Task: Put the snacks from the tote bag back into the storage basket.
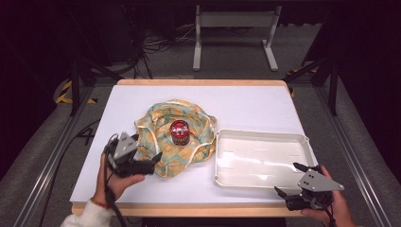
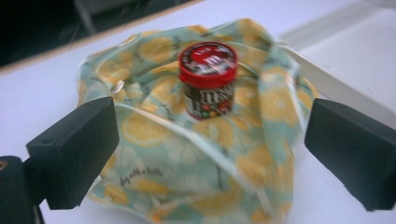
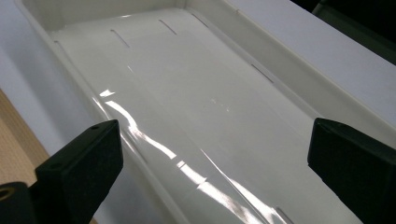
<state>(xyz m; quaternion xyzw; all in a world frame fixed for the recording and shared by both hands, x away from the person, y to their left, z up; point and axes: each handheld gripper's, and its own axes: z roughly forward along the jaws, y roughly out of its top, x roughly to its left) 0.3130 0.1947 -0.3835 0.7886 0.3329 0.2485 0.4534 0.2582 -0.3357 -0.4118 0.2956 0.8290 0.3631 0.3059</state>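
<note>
Left claw (image 1: 150,156) held low at the cloth's (image 1: 161,127) near-left edge, hand (image 1: 116,182) under it, pointing right and away toward the jar (image 1: 179,132). Jaws wide apart, gripping nothing. Jar upright on the cloth, mid-tabletop (image 1: 246,101). Right claw (image 1: 289,178) at the tray's (image 1: 262,139) near-right corner, aimed left across it, jaws wide apart, nothing between them.

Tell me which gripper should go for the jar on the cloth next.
Left. The left gripper is open at the edge of the cloth, its jaws pointing at the jar. The right gripper, also open, sits at the tray's near corner, with the tray between it and the jar.
</note>
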